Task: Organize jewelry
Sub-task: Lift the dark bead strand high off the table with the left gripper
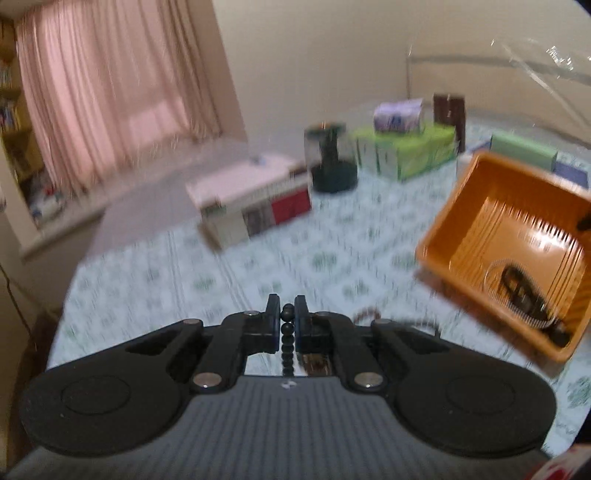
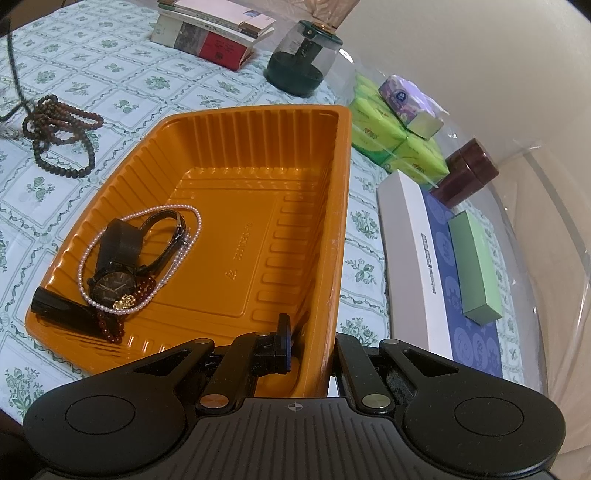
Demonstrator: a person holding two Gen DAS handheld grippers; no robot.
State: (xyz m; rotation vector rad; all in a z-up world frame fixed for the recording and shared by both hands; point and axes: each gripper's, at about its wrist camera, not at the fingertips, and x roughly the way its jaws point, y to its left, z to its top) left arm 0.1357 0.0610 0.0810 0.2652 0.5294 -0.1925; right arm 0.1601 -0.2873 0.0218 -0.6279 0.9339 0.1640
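My left gripper (image 1: 287, 317) is shut on a strand of black beads (image 1: 287, 343), held above the tablecloth left of the orange tray (image 1: 443, 236). My right gripper (image 2: 310, 339) is shut on the near wall of the orange tray (image 2: 332, 236), one finger inside and one outside, and the tray looks tilted. In the tray lie a black watch (image 2: 110, 286), a pearl necklace (image 2: 197, 218), dark red beads (image 2: 110, 328) and a black object (image 2: 55, 304). Brown bead strands (image 2: 59, 129) lie on the cloth left of the tray.
Stacked books (image 2: 218, 33), a glass jar with a dark base (image 2: 299, 62), green tissue packs (image 2: 395, 144), a dark brown box (image 2: 467, 171), and a white and blue box (image 2: 439, 273) with a green box (image 2: 476, 258) on it stand behind and right of the tray.
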